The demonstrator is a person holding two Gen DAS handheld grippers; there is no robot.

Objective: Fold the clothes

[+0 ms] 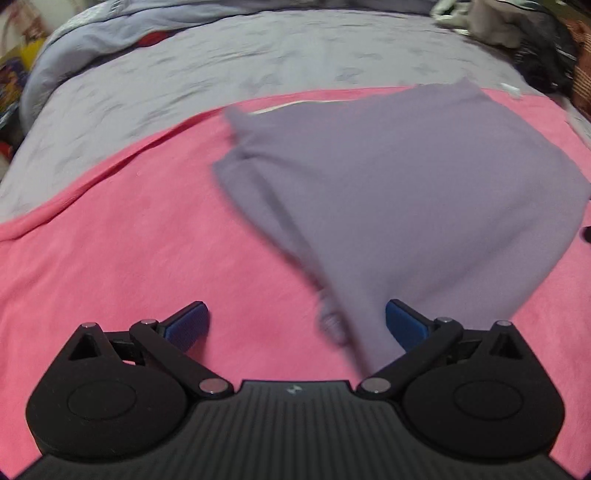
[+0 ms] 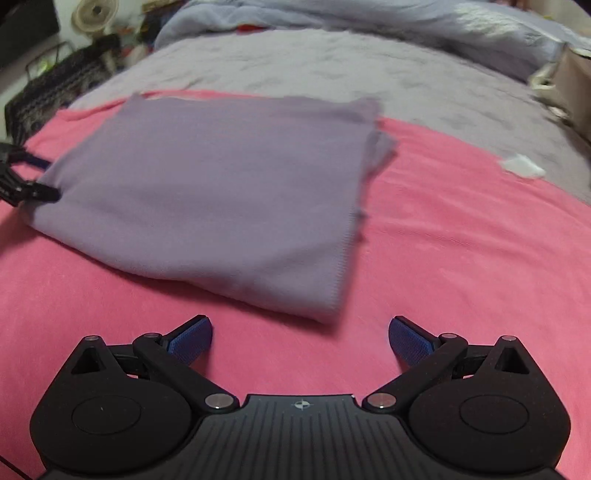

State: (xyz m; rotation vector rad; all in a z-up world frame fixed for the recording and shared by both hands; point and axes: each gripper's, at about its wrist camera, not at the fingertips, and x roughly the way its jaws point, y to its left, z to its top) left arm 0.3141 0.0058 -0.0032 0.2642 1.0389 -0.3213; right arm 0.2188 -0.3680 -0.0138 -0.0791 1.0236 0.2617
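Both black two-finger grippers, left and right, are spread wide, holding nothing. Ahead lies the blurred, folded lilac knit garment on a pink fleece blanket, with bare pink around it.

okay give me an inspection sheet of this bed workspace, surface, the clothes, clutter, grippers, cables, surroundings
Surface: pink blanket spread over a grey bedsheet.
Job's things: purple garment, folded, lying on the blanket; image blurred.
Clutter: small white scrap at the blanket's edge.
Grippers: left gripper open, garment's corner draped between its fingers; right gripper open, just short of the garment.
Cables: nothing seen for certain.
Surroundings: rumpled blue duvet behind, fan, pile of clothes.
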